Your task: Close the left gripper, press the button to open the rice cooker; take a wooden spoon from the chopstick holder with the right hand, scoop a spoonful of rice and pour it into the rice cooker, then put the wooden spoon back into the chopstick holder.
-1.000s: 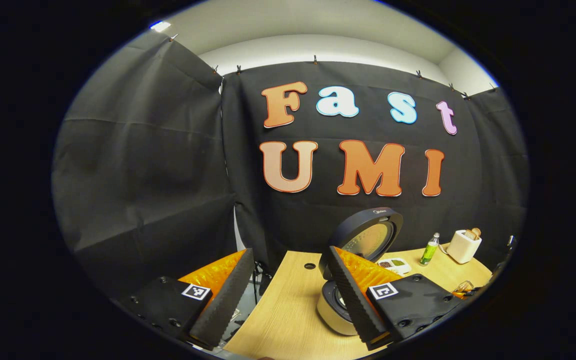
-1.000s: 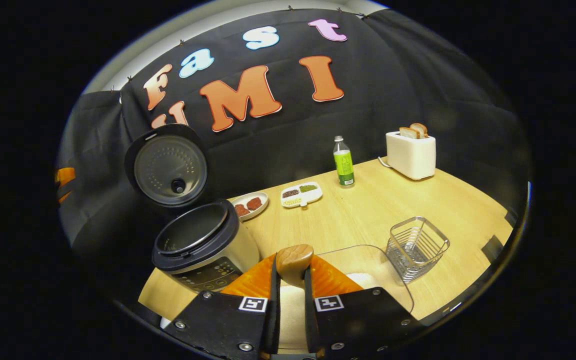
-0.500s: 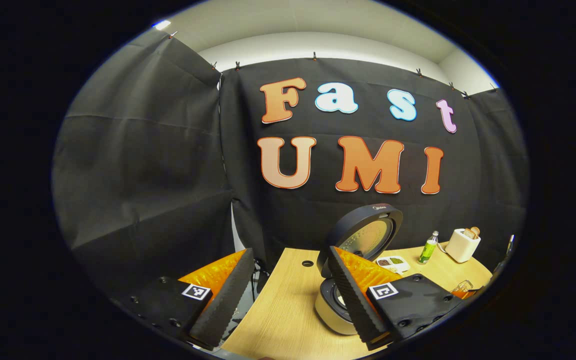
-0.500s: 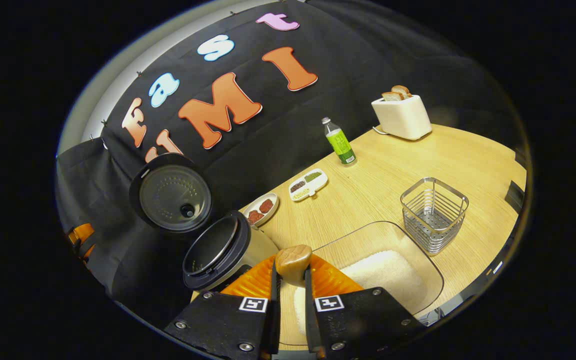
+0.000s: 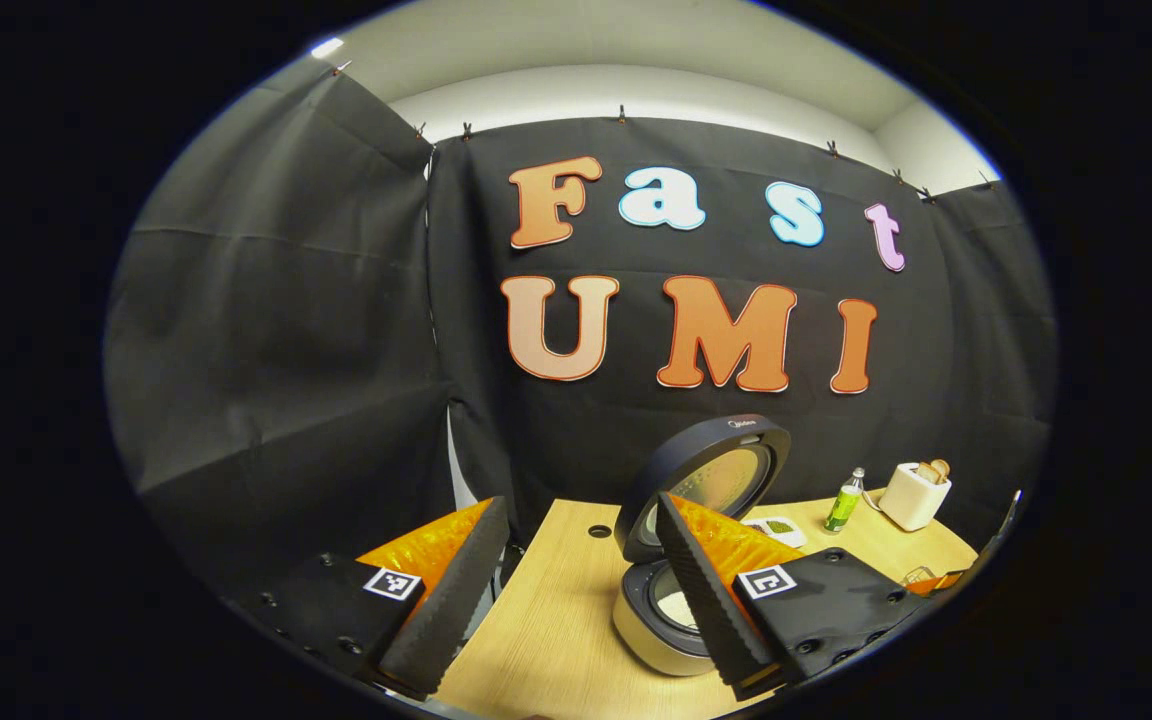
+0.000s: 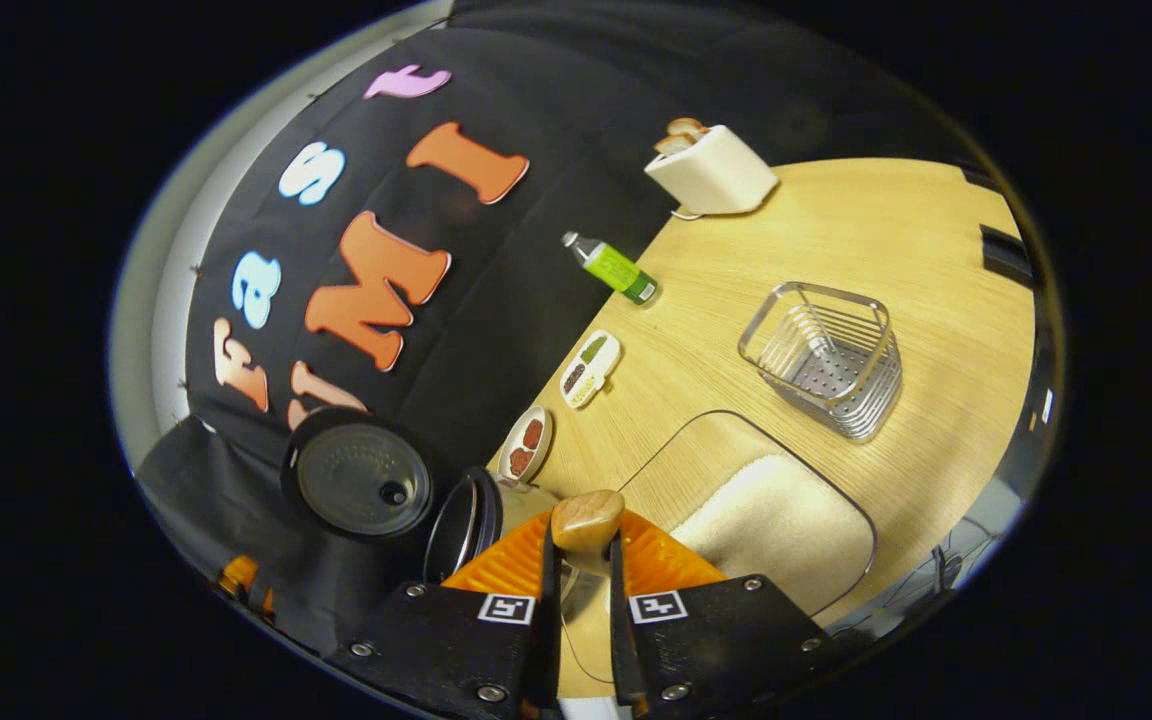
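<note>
The rice cooker (image 5: 641, 630) stands on the table with its lid (image 5: 706, 478) swung up, and some white rice shows in the pot. My left gripper (image 5: 576, 600) is open, held above the table's left end, with the cooker just behind its right finger. My right gripper (image 6: 581, 565) is shut on the wooden spoon (image 6: 587, 520); only the handle's rounded end shows and the bowl is hidden. This view is rolled steeply. The cooker's pot (image 6: 464, 520) and lid (image 6: 361, 480) lie just left of the fingers. The wire chopstick holder (image 6: 826, 350) and the glass rice tray (image 6: 776, 520) sit to the right.
Along the back wall stand a green bottle (image 6: 611, 267), a white toaster (image 6: 711, 170) with bread, a divided dish (image 6: 588, 368) and a small plate (image 6: 526, 445) of red pieces. The wooden table (image 6: 936, 250) runs right to its edge.
My right gripper has rolled further over with the spoon and moved towards the cooker. Rice now shows in the pot. The left gripper has drifted slightly and stays open.
</note>
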`<state>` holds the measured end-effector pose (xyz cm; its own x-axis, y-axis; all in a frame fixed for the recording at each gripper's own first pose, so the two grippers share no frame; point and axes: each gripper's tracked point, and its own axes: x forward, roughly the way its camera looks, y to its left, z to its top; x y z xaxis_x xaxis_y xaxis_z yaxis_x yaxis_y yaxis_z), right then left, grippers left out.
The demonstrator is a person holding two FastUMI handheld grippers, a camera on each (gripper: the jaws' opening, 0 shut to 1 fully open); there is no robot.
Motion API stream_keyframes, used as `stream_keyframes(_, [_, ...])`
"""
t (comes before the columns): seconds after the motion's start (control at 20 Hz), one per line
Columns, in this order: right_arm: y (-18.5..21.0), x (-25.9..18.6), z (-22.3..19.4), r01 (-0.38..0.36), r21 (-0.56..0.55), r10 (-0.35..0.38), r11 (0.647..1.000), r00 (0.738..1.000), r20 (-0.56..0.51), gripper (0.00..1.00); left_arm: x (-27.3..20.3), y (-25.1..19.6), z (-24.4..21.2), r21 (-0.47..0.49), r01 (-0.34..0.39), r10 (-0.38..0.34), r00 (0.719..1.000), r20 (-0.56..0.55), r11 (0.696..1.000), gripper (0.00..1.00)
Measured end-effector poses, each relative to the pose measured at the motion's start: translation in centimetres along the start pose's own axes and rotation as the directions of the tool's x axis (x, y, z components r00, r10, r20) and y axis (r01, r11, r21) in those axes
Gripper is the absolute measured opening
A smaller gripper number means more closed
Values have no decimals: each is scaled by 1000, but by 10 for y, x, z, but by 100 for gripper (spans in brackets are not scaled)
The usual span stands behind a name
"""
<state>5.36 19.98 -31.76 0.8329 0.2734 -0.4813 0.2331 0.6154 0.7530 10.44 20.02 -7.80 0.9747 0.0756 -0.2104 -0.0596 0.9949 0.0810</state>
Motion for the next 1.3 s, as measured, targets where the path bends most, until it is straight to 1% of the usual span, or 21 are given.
stream_keyframes(0.1, [-1, -9, 11, -11, 51, 10, 999, 1000, 20, 20, 1, -4, 2, -6, 3, -3, 1000, 8, 1000, 97])
stream_keyframes(0.3, [2, -25, 37, -31, 108, 24, 994, 998, 66, 20, -1, -14, 5, -15, 21, -21, 1000, 13, 1000, 97])
stream_keyframes(0.65, [5, -47, 64, -83, 237, 58, 968, 992, 112, 20, -6, -26, 15, -16, 35, -35, 999, 37, 999, 97])
stream_keyframes(0.9, [21, -64, 80, -140, 295, 103, 945, 985, 136, 20, -11, -31, 19, -27, 35, -33, 998, 47, 999, 97])
stream_keyframes(1.1, [37, -74, 92, -180, 319, 139, 930, 979, 148, 20, -15, -34, 20, -31, 32, -30, 998, 49, 999, 97])
stream_keyframes(1.15, [39, -74, 94, -185, 324, 143, 928, 979, 149, 15, -17, -34, 19, -32, 32, -30, 998, 49, 999, 97])
stream_keyframes(1.2, [42, -75, 95, -189, 329, 146, 925, 978, 151, 20, -18, -34, 19, -32, 31, -29, 998, 49, 999, 97])
stream_keyframes(1.25, [46, -75, 97, -196, 333, 152, 922, 977, 152, 15, -19, -35, 19, -33, 32, -30, 998, 50, 999, 97])
stream_keyframes(1.3, [51, -76, 99, -202, 333, 159, 921, 975, 152, 20, -20, -35, 18, -34, 33, -31, 998, 51, 999, 97])
